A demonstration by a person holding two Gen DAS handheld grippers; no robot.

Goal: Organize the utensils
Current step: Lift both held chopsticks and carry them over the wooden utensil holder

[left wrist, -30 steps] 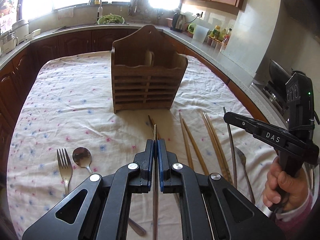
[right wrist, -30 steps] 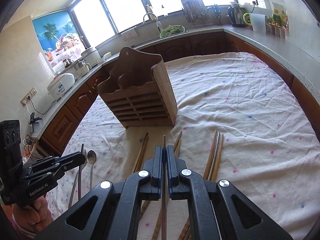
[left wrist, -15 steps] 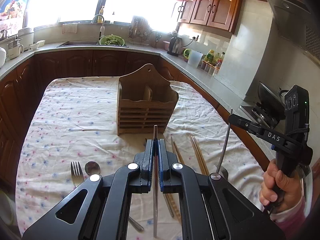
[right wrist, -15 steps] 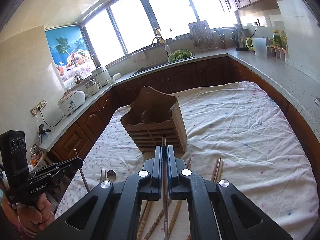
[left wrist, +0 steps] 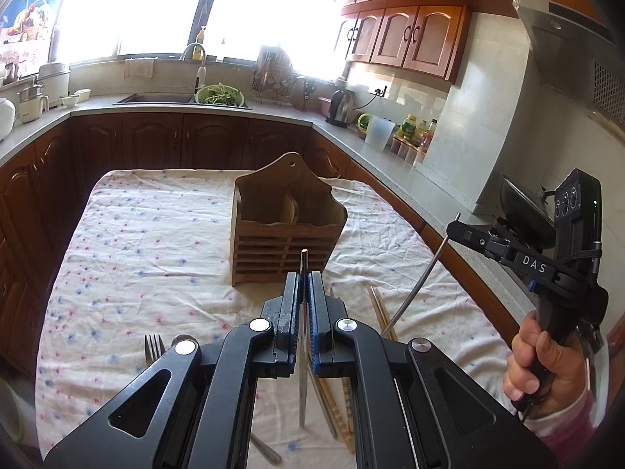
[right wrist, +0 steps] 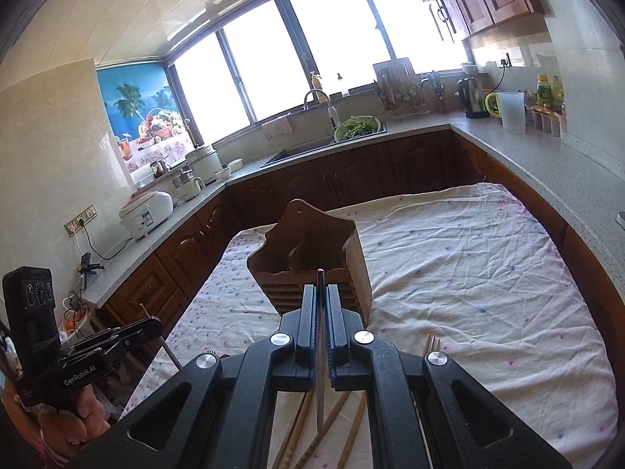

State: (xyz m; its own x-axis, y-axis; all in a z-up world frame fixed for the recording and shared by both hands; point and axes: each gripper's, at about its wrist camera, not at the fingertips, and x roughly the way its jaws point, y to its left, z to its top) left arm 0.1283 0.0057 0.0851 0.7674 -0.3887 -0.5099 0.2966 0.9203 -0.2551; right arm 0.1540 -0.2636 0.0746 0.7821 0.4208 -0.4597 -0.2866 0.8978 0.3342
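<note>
A wooden utensil holder with two compartments stands mid-table; it also shows in the right wrist view. My left gripper is shut on a metal chopstick, raised above the table in front of the holder. My right gripper is shut on another metal chopstick, also raised; that gripper shows at the right in the left wrist view. Wooden chopsticks lie on the cloth, and a fork and spoon lie at the left.
The table has a floral cloth. Kitchen counters surround it, with a sink, a kettle and bottles. A wok sits at the right. More wooden chopsticks lie under my right gripper.
Both grippers have risen from the table, each lifting a metal chopstick. The holder and the utensils on the cloth now look farther away and lower.
</note>
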